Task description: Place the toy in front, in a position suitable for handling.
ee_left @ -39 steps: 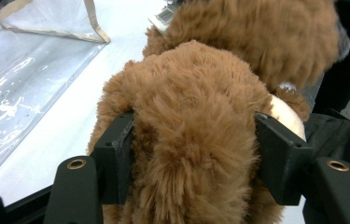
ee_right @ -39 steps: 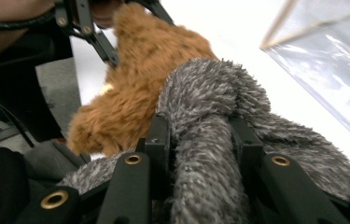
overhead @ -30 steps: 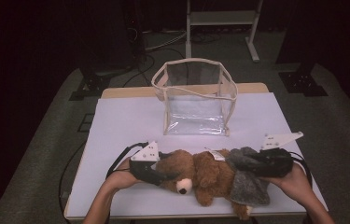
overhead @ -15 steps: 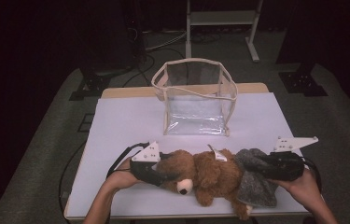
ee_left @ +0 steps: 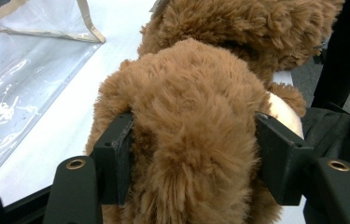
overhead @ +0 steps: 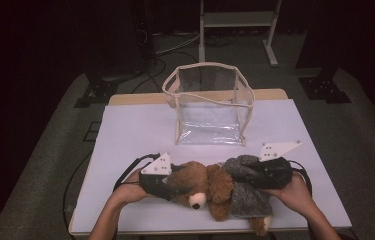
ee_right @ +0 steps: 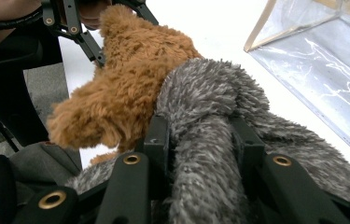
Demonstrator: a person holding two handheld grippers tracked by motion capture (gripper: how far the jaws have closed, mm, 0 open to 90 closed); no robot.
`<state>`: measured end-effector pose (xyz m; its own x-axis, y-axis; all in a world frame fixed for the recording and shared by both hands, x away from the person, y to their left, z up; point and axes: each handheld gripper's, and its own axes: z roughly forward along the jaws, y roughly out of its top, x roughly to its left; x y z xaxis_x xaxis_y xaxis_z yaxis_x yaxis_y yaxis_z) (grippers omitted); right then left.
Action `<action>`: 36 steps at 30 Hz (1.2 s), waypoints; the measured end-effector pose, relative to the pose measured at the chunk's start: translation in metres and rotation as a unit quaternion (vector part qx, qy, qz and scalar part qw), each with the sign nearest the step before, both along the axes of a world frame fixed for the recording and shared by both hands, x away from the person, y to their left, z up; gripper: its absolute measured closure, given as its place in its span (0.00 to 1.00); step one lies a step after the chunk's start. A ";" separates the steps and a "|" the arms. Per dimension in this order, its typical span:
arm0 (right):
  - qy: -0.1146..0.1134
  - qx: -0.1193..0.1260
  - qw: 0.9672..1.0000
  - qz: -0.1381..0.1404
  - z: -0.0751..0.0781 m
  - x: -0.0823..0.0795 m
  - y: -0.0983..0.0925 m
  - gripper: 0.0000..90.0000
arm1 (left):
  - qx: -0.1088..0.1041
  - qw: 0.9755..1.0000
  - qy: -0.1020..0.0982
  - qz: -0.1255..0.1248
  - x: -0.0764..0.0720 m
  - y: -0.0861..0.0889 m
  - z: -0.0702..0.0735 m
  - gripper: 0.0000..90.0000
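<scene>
Where the table [overhead: 125, 130] meets the lower centre of the high view, your 2 toys lie side by side: the bear [overhead: 202, 182] at left, the grey toy [overhead: 247, 192] at right. Your left gripper [overhead: 167, 182] is clamped on the bear's brown fur, your right gripper [overhead: 255, 175] on a grey limb. Behind them, at upper centre, stands the clear bag [overhead: 210, 105].
</scene>
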<state>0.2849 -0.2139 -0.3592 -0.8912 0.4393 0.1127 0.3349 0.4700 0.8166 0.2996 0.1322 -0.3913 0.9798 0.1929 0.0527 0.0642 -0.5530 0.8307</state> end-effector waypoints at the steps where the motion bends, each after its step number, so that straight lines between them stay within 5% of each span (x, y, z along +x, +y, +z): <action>1: 0.000 -0.001 1.000 -0.004 0.000 -0.001 -0.004 0.72 | 0.000 1.000 -0.001 0.000 0.000 0.000 0.000 0.40; 8: 0.012 -0.012 0.995 -0.095 -0.016 -0.013 -0.074 0.72 | -0.001 1.000 -0.001 0.000 0.000 -0.002 0.001 0.40; 12: 0.024 0.011 0.994 -0.109 -0.018 -0.018 -0.090 0.72 | -0.002 1.000 0.001 0.000 0.000 -0.003 0.001 0.39; 17: 0.003 0.017 0.996 -0.089 -0.005 -0.013 -0.069 0.72 | 0.000 1.000 0.000 0.001 0.001 -0.003 0.001 0.39; 22: -0.004 0.008 0.999 -0.031 0.001 -0.004 -0.020 0.72 | -0.001 1.000 -0.001 0.001 0.000 -0.002 0.000 0.39; 27: -0.005 0.013 1.000 0.024 0.002 0.000 0.025 0.72 | 0.002 1.000 -0.003 0.000 0.000 -0.002 0.000 0.39; 32: -0.011 0.005 0.999 0.041 -0.002 -0.010 0.044 0.72 | 0.005 1.000 -0.004 -0.005 -0.001 0.000 -0.001 0.38; 36: -0.008 0.004 0.999 0.043 -0.002 -0.020 0.036 0.72 | 0.006 1.000 -0.006 -0.006 -0.001 -0.001 0.000 0.38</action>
